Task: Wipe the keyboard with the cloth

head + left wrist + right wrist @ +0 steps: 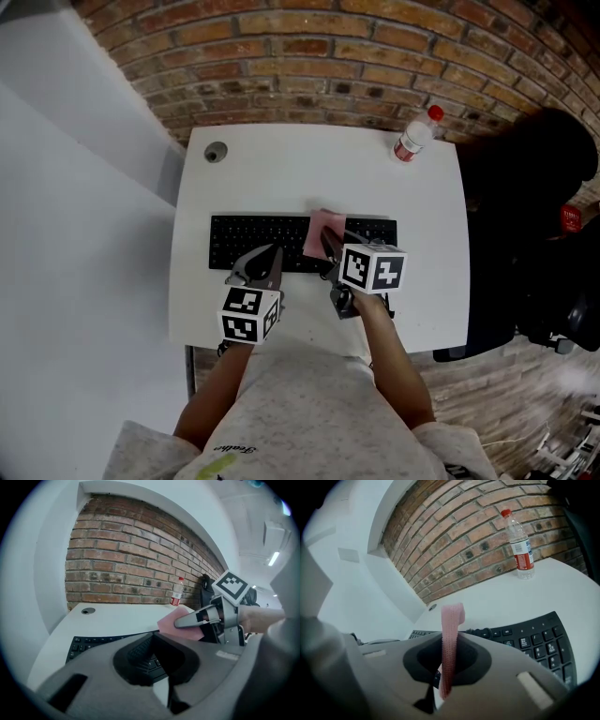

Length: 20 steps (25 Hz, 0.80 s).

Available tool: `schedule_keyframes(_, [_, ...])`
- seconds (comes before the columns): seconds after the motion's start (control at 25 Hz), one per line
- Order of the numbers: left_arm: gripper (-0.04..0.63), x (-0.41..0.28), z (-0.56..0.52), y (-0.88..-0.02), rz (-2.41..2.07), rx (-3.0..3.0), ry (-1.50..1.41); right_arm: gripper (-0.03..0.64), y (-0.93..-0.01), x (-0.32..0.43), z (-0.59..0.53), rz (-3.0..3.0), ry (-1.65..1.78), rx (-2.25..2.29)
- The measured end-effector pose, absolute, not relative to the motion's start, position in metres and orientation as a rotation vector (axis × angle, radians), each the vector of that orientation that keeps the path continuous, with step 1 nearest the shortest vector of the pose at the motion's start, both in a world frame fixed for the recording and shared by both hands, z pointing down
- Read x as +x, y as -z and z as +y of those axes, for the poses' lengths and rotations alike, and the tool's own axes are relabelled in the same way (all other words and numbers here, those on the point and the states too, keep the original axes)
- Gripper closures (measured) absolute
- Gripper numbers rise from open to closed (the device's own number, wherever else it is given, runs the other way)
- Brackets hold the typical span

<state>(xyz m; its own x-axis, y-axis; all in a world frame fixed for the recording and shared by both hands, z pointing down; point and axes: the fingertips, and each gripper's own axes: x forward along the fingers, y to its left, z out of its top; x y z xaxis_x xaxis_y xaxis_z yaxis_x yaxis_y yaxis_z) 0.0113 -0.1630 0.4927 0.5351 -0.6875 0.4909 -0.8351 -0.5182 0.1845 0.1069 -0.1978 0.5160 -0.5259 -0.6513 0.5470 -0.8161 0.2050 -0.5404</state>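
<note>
Holding pink cloth clamped in right tongs over middle of keyboard; left tongs closed, empty, alongside. Seemingly mid-wipe, outer keys remaining.

Keyboard central on table, cloth over its middle; bottle far right corner, grommet far left; brick wall behind.
</note>
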Motion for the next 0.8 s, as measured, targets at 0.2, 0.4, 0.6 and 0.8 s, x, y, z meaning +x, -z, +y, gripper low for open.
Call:
schedule_keyframes(0.2, [0.607, 0.022, -0.16, -0.493, -1.257, 2.375, -0.517, 0.597, -0.515, 0.123, -0.197, -2.297, -1.264, 1.41])
schedule_keyframes(0.4, [0.607, 0.035, -0.159, -0.493, -1.262, 2.38, -0.526, 0.597, -0.515, 0.141, -0.196, -2.311, -1.3, 1.428])
schedule_keyframes(0.6, [0.607, 0.055, -0.159, -0.493, -1.25, 2.39, -0.539, 0.597, -0.518, 0.163, -0.193, -2.307, -1.313, 1.448])
schedule_keyframes(0.8, [0.607, 0.078, -0.158, -0.496, -1.221, 2.401, -0.558, 0.597, -0.522, 0.188, -0.192, -2.297, -1.326, 1.474])
